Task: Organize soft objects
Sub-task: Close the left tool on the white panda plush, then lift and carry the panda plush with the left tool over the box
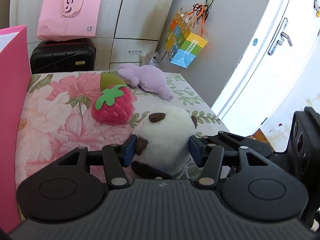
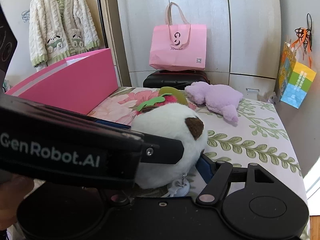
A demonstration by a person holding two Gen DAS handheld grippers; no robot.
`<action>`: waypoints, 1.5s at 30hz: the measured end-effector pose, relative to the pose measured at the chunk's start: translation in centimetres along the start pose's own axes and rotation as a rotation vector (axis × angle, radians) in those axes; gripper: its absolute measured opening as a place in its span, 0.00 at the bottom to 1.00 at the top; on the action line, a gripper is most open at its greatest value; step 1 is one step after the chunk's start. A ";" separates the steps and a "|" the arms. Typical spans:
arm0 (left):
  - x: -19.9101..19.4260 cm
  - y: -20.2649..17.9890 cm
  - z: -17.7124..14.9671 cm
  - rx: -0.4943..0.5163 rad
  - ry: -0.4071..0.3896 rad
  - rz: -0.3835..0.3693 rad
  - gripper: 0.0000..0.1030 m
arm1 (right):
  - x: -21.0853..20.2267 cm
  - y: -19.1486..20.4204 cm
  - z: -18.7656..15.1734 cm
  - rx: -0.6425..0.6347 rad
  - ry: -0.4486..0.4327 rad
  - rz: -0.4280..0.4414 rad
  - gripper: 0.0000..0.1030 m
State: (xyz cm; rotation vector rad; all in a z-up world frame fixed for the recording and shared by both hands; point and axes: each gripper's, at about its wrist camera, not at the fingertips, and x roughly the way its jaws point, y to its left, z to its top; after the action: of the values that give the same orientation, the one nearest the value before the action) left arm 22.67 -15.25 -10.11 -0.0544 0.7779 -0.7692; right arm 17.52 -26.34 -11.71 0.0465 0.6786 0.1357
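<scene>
A white plush toy with brown patches (image 1: 166, 136) lies on the floral bed. My left gripper (image 1: 162, 150) has its blue pads on both sides of it, touching its flanks. In the right wrist view the same white plush (image 2: 170, 138) sits between my right gripper's blue finger (image 2: 206, 170) and the left gripper's black body (image 2: 80, 144), which hides the right gripper's other finger. A red strawberry plush (image 1: 114, 106) lies just beyond, and a purple plush (image 1: 148, 78) farther back. A pink box (image 2: 80, 86) stands at the bed's left.
The floral bedsheet (image 1: 60, 120) ends at a right edge near the white door (image 1: 270, 46). A black suitcase (image 1: 64, 57) with a pink tote bag (image 1: 69, 16) stands behind the bed. A colourful gift bag (image 1: 186, 44) hangs on the wall.
</scene>
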 end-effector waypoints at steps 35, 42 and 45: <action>-17.0 -3.8 -2.0 0.115 0.055 -0.037 0.53 | -12.8 7.8 0.8 -0.007 0.058 0.160 0.73; -21.7 -2.1 -0.5 0.093 0.005 -0.022 0.53 | -14.2 10.5 4.1 -0.080 0.045 0.232 0.73; -23.3 -1.3 0.1 0.085 -0.022 0.005 0.53 | -14.4 11.8 5.5 -0.113 0.024 0.258 0.73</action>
State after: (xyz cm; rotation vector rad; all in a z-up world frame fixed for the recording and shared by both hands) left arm 11.28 -1.24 4.67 0.0158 0.7236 -0.7955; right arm 8.65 -16.66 2.56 0.0238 0.6860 0.4226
